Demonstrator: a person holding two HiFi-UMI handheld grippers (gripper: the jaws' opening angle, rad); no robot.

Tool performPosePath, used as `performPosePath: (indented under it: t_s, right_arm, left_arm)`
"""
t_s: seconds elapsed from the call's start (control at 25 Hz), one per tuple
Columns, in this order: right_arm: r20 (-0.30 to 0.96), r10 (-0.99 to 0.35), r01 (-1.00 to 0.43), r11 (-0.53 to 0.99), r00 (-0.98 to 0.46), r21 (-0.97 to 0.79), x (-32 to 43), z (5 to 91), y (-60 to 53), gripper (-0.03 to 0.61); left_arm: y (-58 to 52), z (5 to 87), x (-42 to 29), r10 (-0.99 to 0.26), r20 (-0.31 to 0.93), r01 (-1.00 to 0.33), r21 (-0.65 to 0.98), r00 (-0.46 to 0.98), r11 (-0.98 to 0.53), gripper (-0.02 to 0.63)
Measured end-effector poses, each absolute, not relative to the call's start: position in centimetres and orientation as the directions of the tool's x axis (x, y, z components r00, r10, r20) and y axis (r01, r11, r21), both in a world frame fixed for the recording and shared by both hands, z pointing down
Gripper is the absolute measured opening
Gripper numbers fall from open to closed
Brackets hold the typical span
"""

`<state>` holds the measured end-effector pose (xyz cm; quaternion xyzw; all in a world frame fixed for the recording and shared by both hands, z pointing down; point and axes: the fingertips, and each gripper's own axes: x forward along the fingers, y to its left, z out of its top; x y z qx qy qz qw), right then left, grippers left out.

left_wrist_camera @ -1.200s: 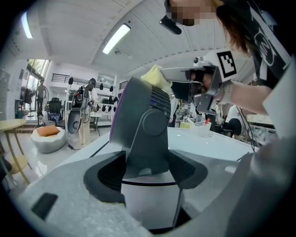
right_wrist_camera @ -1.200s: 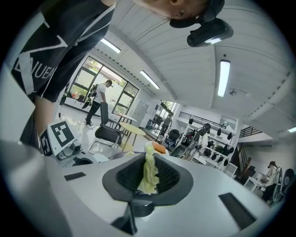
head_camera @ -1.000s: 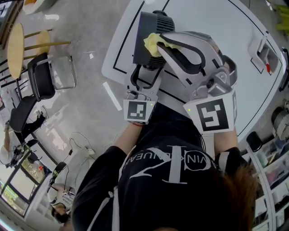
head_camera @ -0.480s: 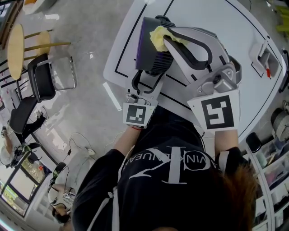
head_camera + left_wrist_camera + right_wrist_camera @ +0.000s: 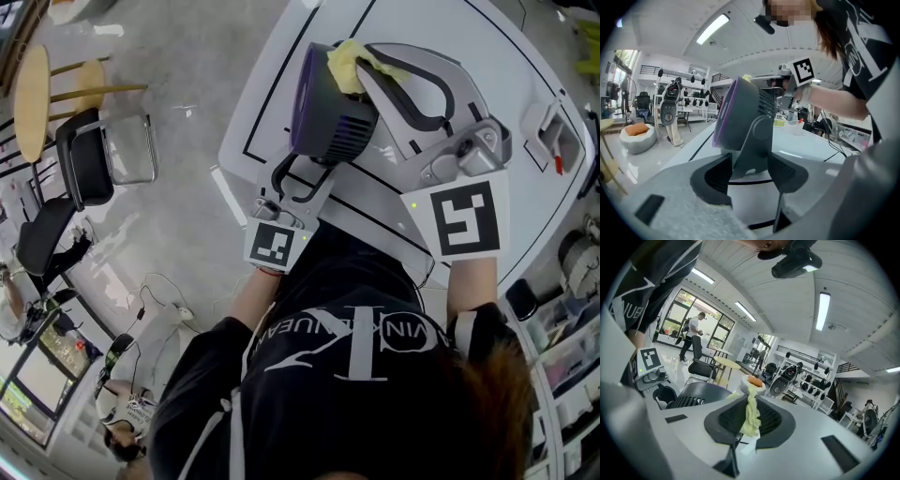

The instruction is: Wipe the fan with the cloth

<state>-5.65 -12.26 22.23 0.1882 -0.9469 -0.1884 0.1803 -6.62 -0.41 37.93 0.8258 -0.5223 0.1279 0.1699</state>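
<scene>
Since a second ago the fan (image 5: 328, 112) has swung its purple face further round on the white table (image 5: 441, 23), the yellow cloth (image 5: 349, 64) at its upper edge in the head view. In the left gripper view, the left gripper (image 5: 750, 168), its jaws just closing, clasps the fan's stand. In the right gripper view, the right gripper (image 5: 749, 425) pinches the cloth just beside the fan's dark housing.

I read the fan (image 5: 326, 114) as matt dark plastic, the cloth (image 5: 349, 62) as soft crumpled fabric, the table (image 5: 511, 42) as smooth, faintly glossy.

The black shirt (image 5: 337, 380) carries upside-down white lettering — seemingly "VIN K" among it.
</scene>
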Motion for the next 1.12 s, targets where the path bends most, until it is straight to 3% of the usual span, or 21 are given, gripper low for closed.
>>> performPosePath:
  t_s: [0.24, 1.12]
  right_arm:
    - [0.324, -0.429, -0.276, 0.862, -0.843, 0.424, -5.6, 23.3, -14.2, 0.04]
    - [0.46, -0.417, -0.241, 0.887, -0.784, 0.394, -6.0, 27.0, -17.6, 0.038]
  left_arm:
    - [-0.9, 38.1, -6.3, -0.801, 0.388, -0.888, 0.146, 0.456, -0.435, 0.233]
    - [-1.2, 38.4, -6.2, -0.742, 0.376, -0.827, 0.149, 0.554, -0.542, 0.241]
